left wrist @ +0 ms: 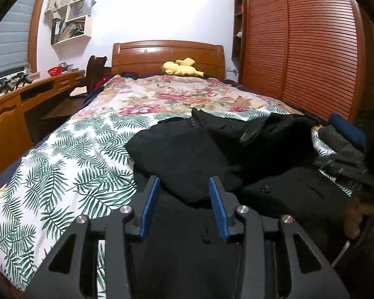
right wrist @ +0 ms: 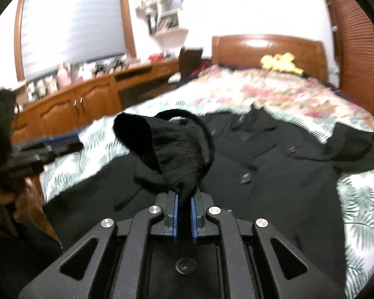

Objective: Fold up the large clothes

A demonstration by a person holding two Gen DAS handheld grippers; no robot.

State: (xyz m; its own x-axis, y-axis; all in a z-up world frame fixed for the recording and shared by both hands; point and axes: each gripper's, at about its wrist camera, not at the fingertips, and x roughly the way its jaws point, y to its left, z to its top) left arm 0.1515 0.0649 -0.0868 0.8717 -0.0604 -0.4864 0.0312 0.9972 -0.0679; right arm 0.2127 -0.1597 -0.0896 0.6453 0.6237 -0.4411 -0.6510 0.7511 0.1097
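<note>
A large black coat (left wrist: 187, 154) with buttons lies spread on the bed's near half; in the right wrist view the black coat (right wrist: 274, 162) fills the middle. My right gripper (right wrist: 184, 196) is shut on a bunched fold of the coat, and that fold (right wrist: 177, 144) stands lifted above the rest like a sleeve end. My left gripper (left wrist: 184, 182) hovers low over the coat's near edge, jaws open, blue pads (left wrist: 149, 204) apart with fabric only beneath them. The left gripper (right wrist: 45, 147) also shows at the left of the right wrist view, held by a hand (right wrist: 12, 199).
The bed cover (left wrist: 69, 164) has green leaves near me and red flowers farther off. A yellow plush toy (left wrist: 179, 67) lies by the wooden headboard (left wrist: 167, 52). A wooden desk (left wrist: 25, 99) runs along the left and a slatted wardrobe (left wrist: 299, 49) stands on the right.
</note>
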